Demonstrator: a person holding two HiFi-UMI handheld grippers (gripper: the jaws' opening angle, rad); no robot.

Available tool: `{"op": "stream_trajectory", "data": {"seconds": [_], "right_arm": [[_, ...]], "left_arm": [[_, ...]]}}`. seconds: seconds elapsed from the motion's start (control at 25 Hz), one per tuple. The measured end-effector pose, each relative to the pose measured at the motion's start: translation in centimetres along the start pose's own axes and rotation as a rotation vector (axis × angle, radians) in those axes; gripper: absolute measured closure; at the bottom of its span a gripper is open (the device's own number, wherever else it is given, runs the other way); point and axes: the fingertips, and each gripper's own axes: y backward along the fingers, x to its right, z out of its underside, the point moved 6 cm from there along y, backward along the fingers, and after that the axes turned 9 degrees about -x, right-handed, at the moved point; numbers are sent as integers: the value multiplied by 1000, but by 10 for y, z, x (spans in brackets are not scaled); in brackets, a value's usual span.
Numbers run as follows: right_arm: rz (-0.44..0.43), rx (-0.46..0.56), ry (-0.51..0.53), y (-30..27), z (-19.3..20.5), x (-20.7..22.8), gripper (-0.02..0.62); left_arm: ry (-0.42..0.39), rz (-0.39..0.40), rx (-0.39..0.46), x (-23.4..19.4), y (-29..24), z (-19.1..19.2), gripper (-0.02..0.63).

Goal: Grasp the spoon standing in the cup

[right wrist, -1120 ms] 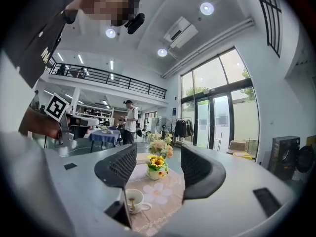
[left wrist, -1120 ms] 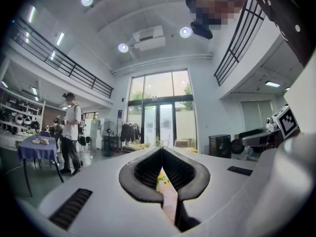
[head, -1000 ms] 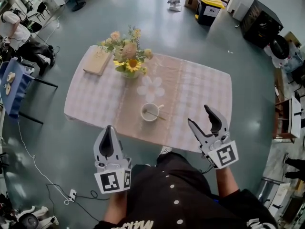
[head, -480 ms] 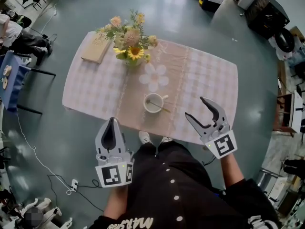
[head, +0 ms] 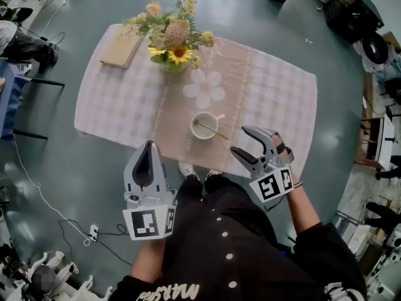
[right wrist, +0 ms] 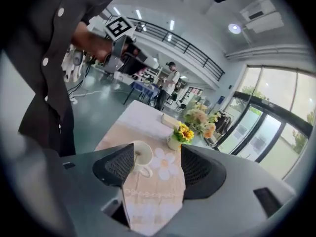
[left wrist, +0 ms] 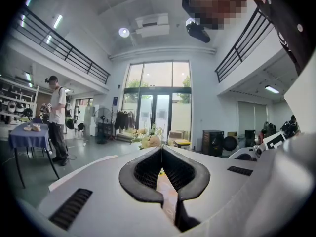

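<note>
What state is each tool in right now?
Left tool: closed, empty.
Right tool: open, jaws have just been opening, nothing between them.

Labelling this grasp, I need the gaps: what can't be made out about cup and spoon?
Spoon: head view, bowl end hidden inside the cup; only the handle shows.
Cup: right gripper view, partly behind a pad of the right hand-held gripper, whose empty jaws have just been opening.
Cup, spoon: left gripper view, hidden behind the shut left hand-held gripper.
</note>
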Motion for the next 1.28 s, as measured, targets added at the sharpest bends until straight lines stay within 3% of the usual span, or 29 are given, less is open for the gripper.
{"op": "stream_trajectory", "data": {"seconds": [0.28, 0.6, 0.8, 1.28], "right_arm": [[-73, -52, 174, -38, 17, -32, 310], [-128, -127, 336, -75, 46, -58, 334], [-131, -135, 438, -90, 57, -70, 394], [-76, -97, 532, -107, 62, -81, 497]], "left_arm": [[-3, 22, -36, 5, -6, 14, 588], [52, 35, -74, 15, -8, 29, 588], [76, 40, -103, 22, -4, 38, 588], [95, 9, -134, 20, 1, 52, 588]]}}
